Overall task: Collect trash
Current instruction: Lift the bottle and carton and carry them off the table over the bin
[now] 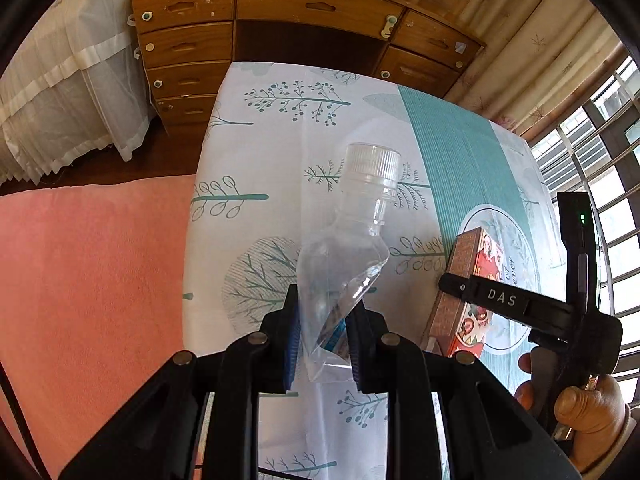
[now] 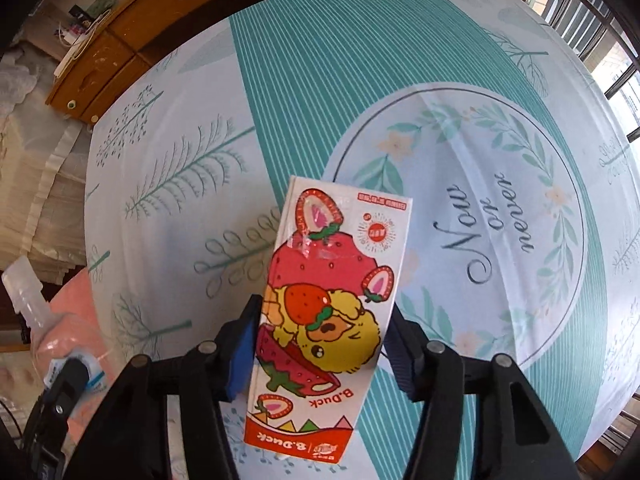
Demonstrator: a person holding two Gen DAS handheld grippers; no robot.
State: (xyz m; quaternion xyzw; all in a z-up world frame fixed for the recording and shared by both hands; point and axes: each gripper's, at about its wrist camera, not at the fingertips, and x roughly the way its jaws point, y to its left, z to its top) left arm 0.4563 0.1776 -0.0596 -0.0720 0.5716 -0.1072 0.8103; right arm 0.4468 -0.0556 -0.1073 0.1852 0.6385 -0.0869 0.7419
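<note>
Held above the patterned bed sheet (image 1: pixel 280 128): a clear, crushed plastic bottle (image 1: pixel 352 240) with ribbed translucent cap, pinched in the left gripper (image 1: pixel 324 332) jaws. Beside it, a strawberry-and-duck printed carton (image 2: pixel 320 304), between the right gripper (image 2: pixel 320 344) jaws; contact could not be told.

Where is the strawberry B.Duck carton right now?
In the right wrist view, the B.Duck carton sits between the right gripper's pads, over the tablecloth beside its "Now or never" wreath.
</note>
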